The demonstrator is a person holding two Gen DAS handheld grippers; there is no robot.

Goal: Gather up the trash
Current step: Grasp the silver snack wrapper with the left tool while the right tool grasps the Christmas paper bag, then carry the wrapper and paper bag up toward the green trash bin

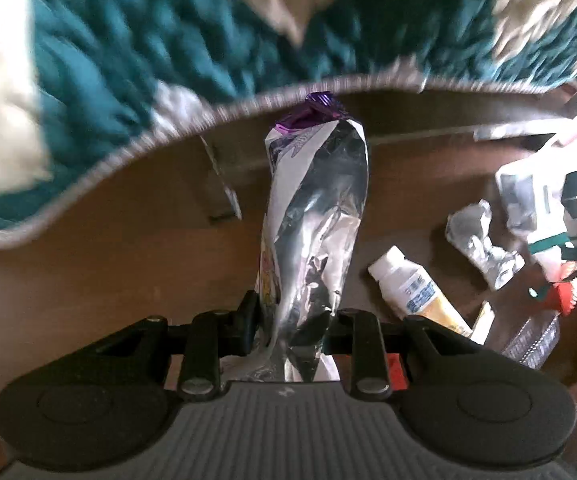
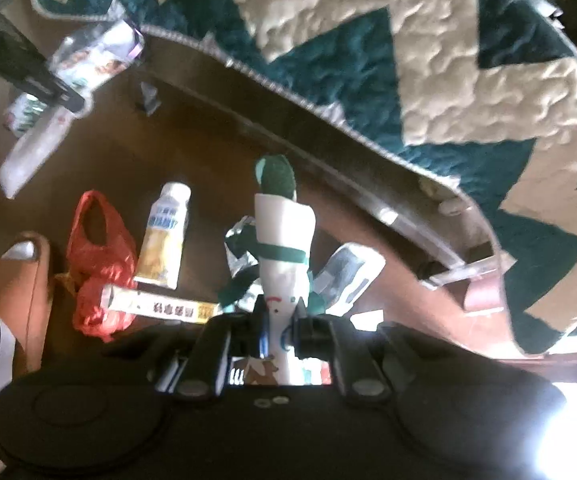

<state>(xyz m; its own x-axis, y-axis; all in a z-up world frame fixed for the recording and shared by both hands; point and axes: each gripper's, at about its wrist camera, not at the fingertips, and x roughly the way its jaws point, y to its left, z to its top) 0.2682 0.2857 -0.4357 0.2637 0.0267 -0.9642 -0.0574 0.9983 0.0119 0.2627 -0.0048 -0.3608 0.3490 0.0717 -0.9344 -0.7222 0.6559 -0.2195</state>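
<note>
With both hands already loaded, the job now is to carry cleanly: the left gripper (image 1: 294, 312) has its fingers clenched on the silver foil wrapper (image 1: 316, 216), which sticks out ahead over the brown floor (image 1: 108, 240), and the right gripper (image 2: 282, 324) pinches a white-and-green carton (image 2: 284, 248) the same way. Keep both squeezes firm, since foil looks slippery and may slide out. Below lie more pieces: a small white bottle (image 2: 164, 236), a red plastic bag (image 2: 100, 264), a crumpled foil ball (image 1: 484, 252) and a flat yellow-and-white box (image 2: 156, 308), all near the teal-and-cream quilt (image 2: 408, 80). No bin shows in either view.
</note>
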